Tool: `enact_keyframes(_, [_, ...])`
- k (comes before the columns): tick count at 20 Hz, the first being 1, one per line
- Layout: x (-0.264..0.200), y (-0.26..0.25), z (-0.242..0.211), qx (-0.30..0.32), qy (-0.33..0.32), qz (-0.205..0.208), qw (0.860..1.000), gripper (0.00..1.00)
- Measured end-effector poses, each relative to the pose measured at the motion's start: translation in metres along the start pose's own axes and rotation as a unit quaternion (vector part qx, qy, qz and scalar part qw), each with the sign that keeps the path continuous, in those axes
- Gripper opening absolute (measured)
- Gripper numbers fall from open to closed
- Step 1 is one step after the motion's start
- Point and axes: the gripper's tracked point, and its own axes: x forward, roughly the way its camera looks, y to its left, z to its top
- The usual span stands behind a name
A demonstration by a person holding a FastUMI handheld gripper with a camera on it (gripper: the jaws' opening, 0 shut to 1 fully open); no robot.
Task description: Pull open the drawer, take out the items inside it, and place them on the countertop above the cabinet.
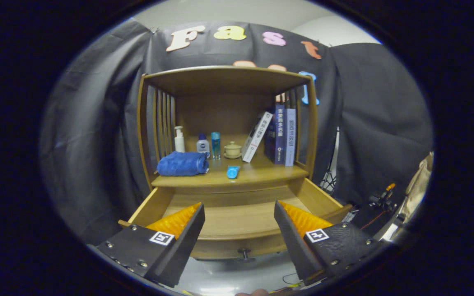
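Your gripper (pixel 239 230) is held level in front of the cabinet (pixel 224 123), pointing straight at it, with the jaws spread wide apart and gripping nothing. The drawer (pixel 237 213) is pulled open below the counter (pixel 257 174); it is pale wood with a small dark knob (pixel 244 253) on its front, and the part of its floor you can see is bare. The drawer lies between and just beyond the jaws, its front edge crossing the gap between them and its knob just below that gap. On the counter above the drawer lies a small blue item (pixel 233 171) near the front edge, with a rolled blue towel (pixel 182 163) to its left. Behind them stand a pump bottle (pixel 179 139), two smaller bottles (pixel 209 145), a little lidded pot (pixel 232 150) and some books (pixel 276 137).
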Motion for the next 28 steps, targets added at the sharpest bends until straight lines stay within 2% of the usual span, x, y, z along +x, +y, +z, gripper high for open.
enact_keyframes(2, [-0.009,0.003,-0.005,-0.004,-0.016,0.014,1.000,1.00])
enact_keyframes(5, [-0.015,-0.012,-0.027,-0.003,-0.024,0.001,1.000,1.00])
enact_keyframes(8, [-0.016,-0.008,-0.050,0.001,-0.017,0.014,1.000,1.00])
enact_keyframes(12, [-0.009,-0.006,-0.083,0.008,0.007,0.021,1.000,1.00])
enact_keyframes(16, [0.003,-0.014,-0.119,0.022,0.043,0.009,0.999,1.00])
enact_keyframes(20, [0.018,-0.022,-0.129,0.012,0.046,0.001,0.999,1.00])
enact_keyframes(28, [0.049,-0.016,-0.141,0.021,0.042,0.013,0.999,1.00])
